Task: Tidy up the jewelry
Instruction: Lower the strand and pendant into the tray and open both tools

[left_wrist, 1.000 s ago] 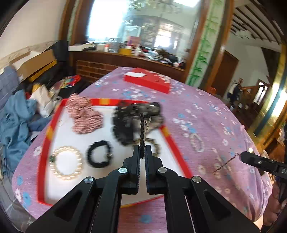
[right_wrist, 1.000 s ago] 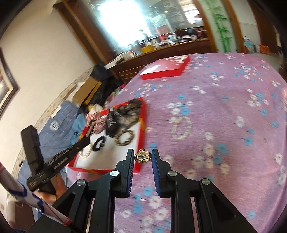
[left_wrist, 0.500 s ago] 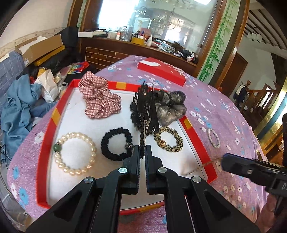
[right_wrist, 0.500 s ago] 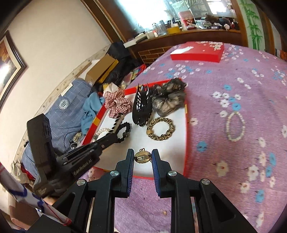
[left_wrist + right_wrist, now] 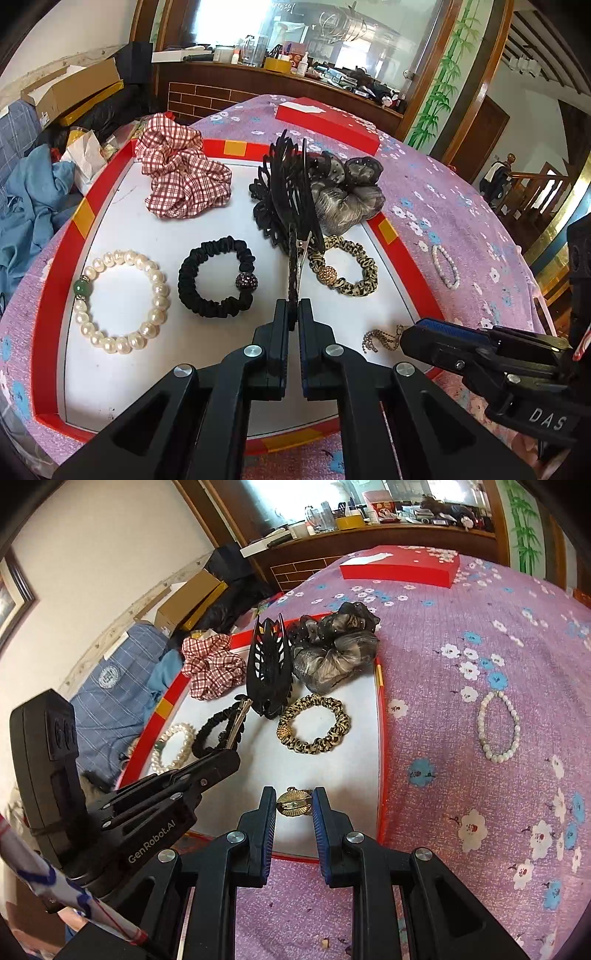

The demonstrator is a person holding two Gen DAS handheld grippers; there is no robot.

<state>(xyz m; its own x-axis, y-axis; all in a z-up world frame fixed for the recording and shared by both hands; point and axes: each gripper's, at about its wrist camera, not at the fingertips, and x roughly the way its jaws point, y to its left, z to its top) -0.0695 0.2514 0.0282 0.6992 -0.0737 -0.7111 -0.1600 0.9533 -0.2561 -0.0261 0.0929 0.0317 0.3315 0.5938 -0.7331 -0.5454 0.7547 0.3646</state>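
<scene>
A red-rimmed white tray (image 5: 85, 214) (image 5: 380, 716) holds a pearl bracelet (image 5: 120, 301), a black scrunchie (image 5: 216, 282), a leopard scrunchie (image 5: 347, 267) (image 5: 314, 723), a plaid scrunchie (image 5: 181, 177), a grey scrunchie (image 5: 347, 195) and a black claw clip (image 5: 286, 195) (image 5: 269, 675). My left gripper (image 5: 293, 314) is shut on a thin black hair clip (image 5: 293, 266) above the tray. My right gripper (image 5: 294, 805) is shut on a gold pendant (image 5: 294, 804) low over the tray's front right; its chain (image 5: 380, 338) lies on the tray.
A small pearl bracelet (image 5: 498, 727) (image 5: 445, 266) lies on the purple flowered tablecloth (image 5: 480, 635) right of the tray. A red box (image 5: 328, 123) (image 5: 399, 566) sits at the table's far side. Clutter, boxes and blue cloth lie off the left edge.
Both grippers have moved in over the tray and lower. The right gripper brought the gold pendant from over the tablecloth onto the tray, where its chain now rests.
</scene>
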